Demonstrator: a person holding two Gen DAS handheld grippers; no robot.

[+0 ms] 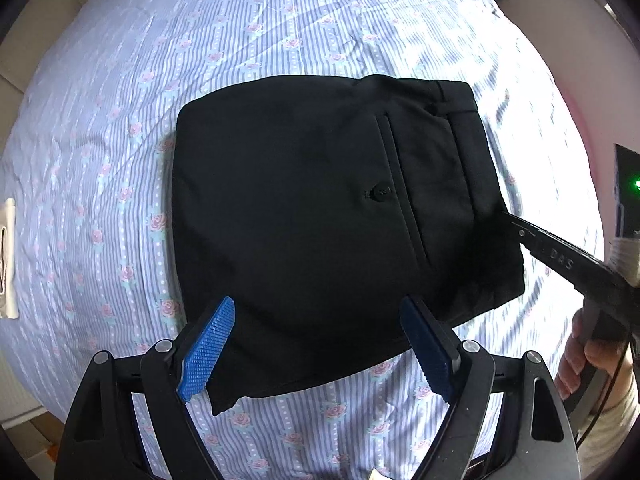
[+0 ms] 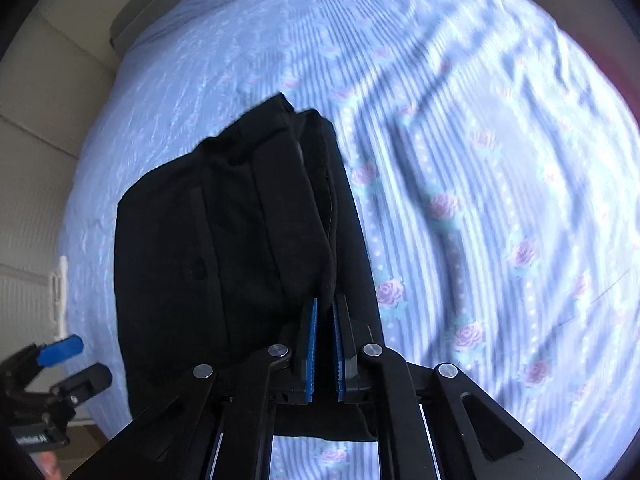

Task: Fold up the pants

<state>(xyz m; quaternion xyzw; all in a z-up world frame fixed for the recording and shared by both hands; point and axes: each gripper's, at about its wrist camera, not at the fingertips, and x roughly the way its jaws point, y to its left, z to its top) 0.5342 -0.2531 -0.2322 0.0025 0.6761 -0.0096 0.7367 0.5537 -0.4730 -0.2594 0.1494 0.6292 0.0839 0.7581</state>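
On the bed [image 1: 120, 120], atop its striped, rose-printed sheet, the black pants [image 1: 320, 208] lie folded into a compact block, back pocket and button facing up. The left claw [image 1: 316, 344] hangs just over the pants' near edge with its blue pads spread wide and nothing between them, probably freed after a fold. The right claw [image 2: 324, 344] is pinched nearly closed on the waistband end of the pants, likely holding the stacked layers together or tidying that edge. From the left wrist view the whole folded outline and pocket are plain, but the right claw's grip is hidden against the cloth; the right wrist view shows the pads clamped on fabric and the layered waistband edge.
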